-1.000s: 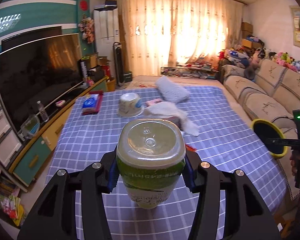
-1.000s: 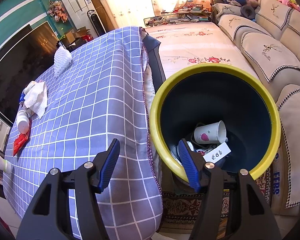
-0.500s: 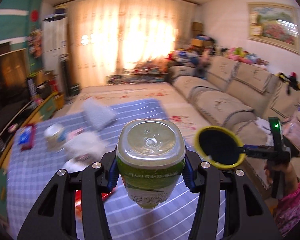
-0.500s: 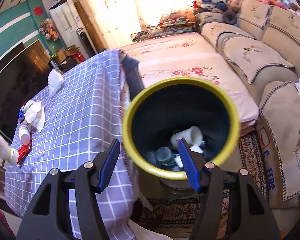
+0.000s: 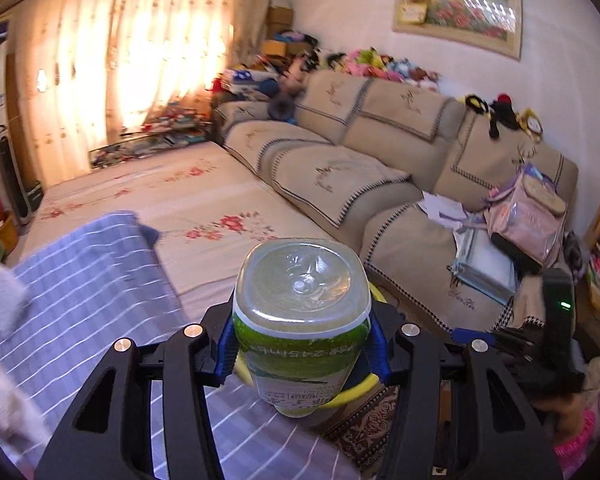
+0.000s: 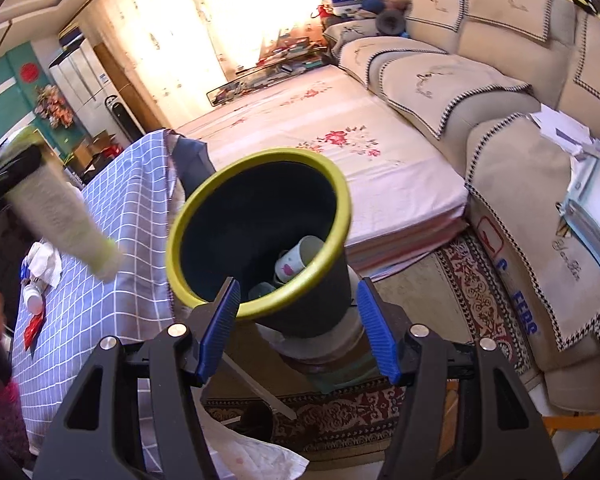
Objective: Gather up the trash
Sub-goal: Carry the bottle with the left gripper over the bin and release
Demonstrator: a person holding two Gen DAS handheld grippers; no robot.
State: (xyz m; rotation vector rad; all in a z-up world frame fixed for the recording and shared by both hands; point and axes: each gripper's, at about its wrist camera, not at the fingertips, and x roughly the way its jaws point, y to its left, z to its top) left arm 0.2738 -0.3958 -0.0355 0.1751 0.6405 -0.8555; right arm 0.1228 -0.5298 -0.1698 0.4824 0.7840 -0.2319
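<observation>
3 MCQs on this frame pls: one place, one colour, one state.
1. Where is the white cup?
A. in a sink
B. on a shelf
C. inside the bin

2. What colour is the bin's rim?
A. yellow
B. red
C. white

3. The left claw is:
A. open and empty
B. shut on a bottle
C. shut on a spoon

Key:
C, the cup lies deep in the bin.
A, a yellow band rings the dark bin's mouth.
B, both blue pads press the green-labelled bottle's sides.
</observation>
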